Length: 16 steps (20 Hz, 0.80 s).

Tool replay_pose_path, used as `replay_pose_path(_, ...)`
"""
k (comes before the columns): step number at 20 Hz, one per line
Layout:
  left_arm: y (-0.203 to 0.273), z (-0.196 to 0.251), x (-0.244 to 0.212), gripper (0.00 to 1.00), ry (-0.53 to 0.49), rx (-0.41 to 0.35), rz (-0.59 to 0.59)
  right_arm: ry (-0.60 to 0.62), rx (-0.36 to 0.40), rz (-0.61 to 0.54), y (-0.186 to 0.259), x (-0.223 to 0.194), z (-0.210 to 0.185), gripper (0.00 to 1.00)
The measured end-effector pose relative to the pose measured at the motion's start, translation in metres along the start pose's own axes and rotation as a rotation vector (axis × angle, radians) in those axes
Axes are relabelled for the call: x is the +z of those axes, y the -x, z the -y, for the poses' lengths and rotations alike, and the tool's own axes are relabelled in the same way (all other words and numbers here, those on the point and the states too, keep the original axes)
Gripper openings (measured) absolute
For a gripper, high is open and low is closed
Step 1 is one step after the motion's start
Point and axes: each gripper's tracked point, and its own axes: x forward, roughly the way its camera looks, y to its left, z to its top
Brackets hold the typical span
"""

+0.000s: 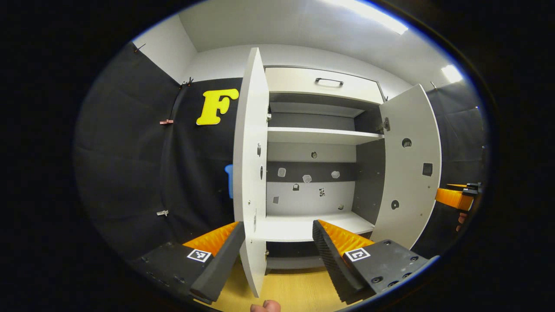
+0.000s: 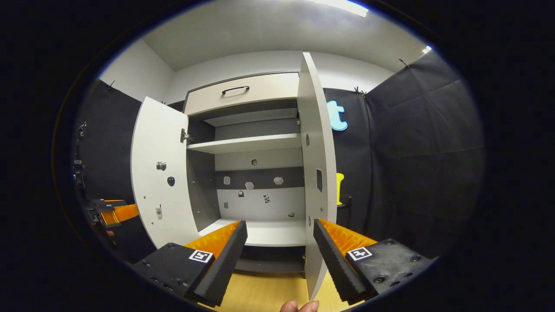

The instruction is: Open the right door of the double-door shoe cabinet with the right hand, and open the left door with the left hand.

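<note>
Left gripper view looks across a pale wooden floor at the shoe cabinet, which stands upright against a white wall with black cloth hung to either side and ceiling lights above. A drawer with a dark handle runs along the cabinet's top. Both doors hang open, their long edges vertical. The left door is swung out towards the camera so that it shows nearly edge-on, its free edge between the spread fingers of the left gripper; neither finger touches it, and the jaws stand wide. The right door is turned outward with its inner face showing.

Between the doors the interior is exposed: an upper shelf, a lower shelf, and a grey-and-white back panel with small holes.

Right gripper view has the right gripper also spread wide, holding nothing, with the right door's free edge standing between its fingers, nearer the right-hand one, whether touching cannot be told. At the far left edge of this view the left gripper sits beside the left door. Bare floor lies in front of the cabinet below both grippers.
</note>
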Motion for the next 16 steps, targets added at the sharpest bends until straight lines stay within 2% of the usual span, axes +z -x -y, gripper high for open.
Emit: replay_pose_path(16, -0.004, 0.013, -0.002, 0.96, -0.01, -0.051, -0.012, -0.007, 0.011, -0.029, -0.02, -0.01, 0.0, 0.96)
